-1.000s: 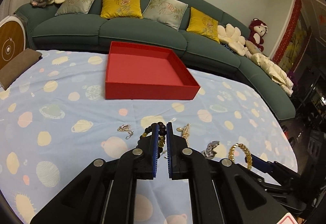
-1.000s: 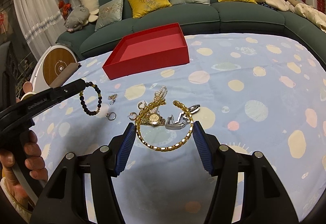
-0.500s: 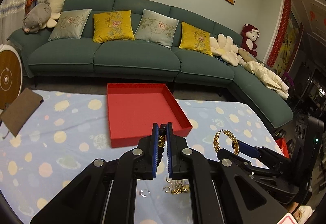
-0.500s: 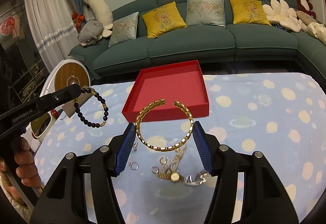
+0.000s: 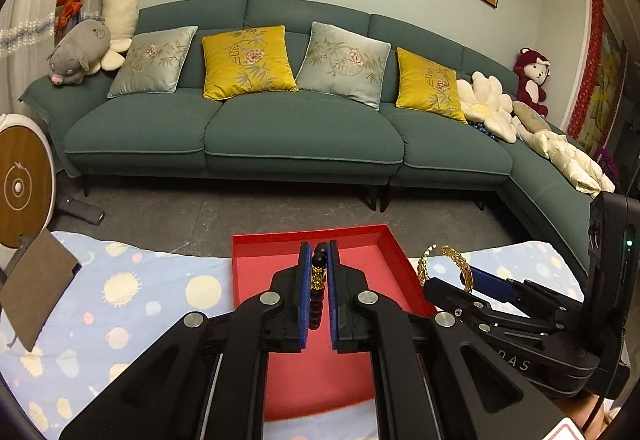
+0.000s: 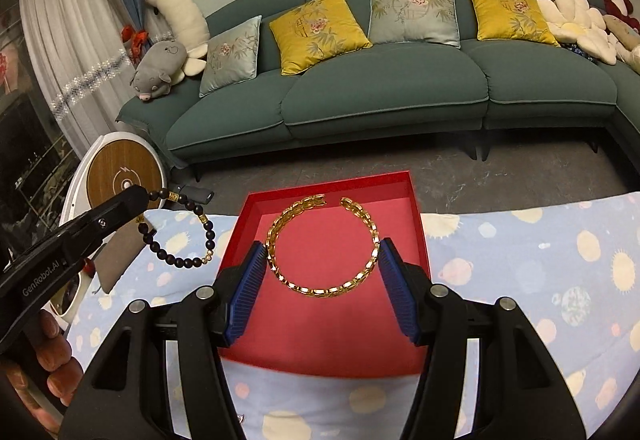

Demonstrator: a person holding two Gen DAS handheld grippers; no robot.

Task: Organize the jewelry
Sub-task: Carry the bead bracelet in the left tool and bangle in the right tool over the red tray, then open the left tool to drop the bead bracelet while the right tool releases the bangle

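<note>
My left gripper [image 5: 319, 254] is shut on a black bead bracelet [image 5: 318, 282] with gold beads, held above the near part of the red tray [image 5: 276, 268]. In the right wrist view that bead bracelet [image 6: 180, 236] hangs from the left gripper [image 6: 138, 195] just left of the red tray [image 6: 416, 236]. My right gripper [image 6: 322, 252] is shut on an open gold chain bangle [image 6: 324, 288], its blue pads pressing both sides, over the tray's middle. The gold bangle [image 5: 444, 266] also shows in the left wrist view, right of the tray.
The tray lies at the far edge of a blue spotted tablecloth [image 6: 540, 252]. Beyond it are bare floor and a green sofa [image 5: 296, 131] with cushions. A brown pad [image 5: 32, 292] lies at the cloth's left edge, with a round wooden-faced device [image 6: 124, 175] behind.
Both grippers rose and moved forward from the jewelry pile to over the red tray, each carrying its bracelet. The loose jewelry on the cloth has dropped out of view.
</note>
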